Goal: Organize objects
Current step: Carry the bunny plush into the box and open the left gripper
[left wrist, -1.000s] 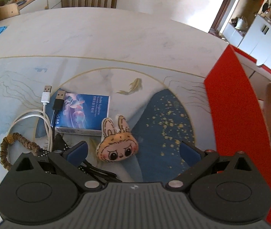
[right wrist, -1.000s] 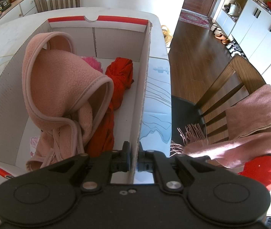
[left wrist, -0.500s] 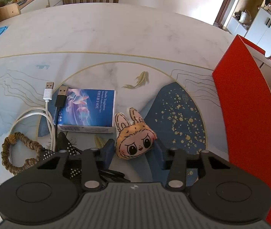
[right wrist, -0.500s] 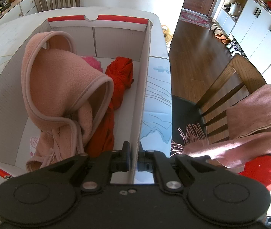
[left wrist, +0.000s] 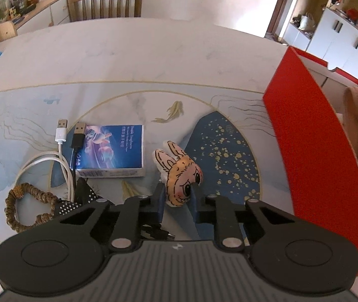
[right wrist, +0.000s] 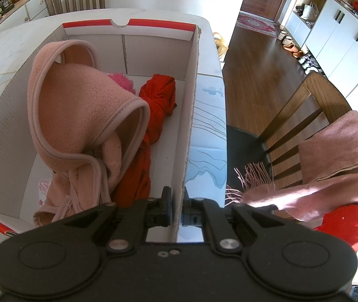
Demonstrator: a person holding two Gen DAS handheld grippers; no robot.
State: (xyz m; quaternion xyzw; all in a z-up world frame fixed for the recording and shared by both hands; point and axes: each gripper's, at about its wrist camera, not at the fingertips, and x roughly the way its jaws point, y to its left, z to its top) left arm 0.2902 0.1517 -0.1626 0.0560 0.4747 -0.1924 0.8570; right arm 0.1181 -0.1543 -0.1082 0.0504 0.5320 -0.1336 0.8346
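Note:
My left gripper (left wrist: pixel 177 201) is shut on a small plush bunny head (left wrist: pixel 179 176) and holds it tilted, lifted a little above the table. My right gripper (right wrist: pixel 176 214) is shut on the right wall of the red and white cardboard box (right wrist: pixel 191 115). The box holds a pink fleece garment (right wrist: pixel 83 115), a red cloth (right wrist: pixel 153 115) and something bright pink behind. The box's red outer side (left wrist: pixel 312 151) stands to the right of the bunny in the left wrist view.
A blue packet (left wrist: pixel 111 153), white (left wrist: pixel 60 136) and black (left wrist: pixel 78 138) USB cables, a braided ring (left wrist: pixel 28 209) and a dotted black item (left wrist: pixel 85 196) lie on the table at left. A chair with a pink scarf (right wrist: pixel 330 156) stands right of the box.
My left gripper closed on the bunny head and lifted it, tilting it sideways. My right gripper stayed clamped on the box wall.

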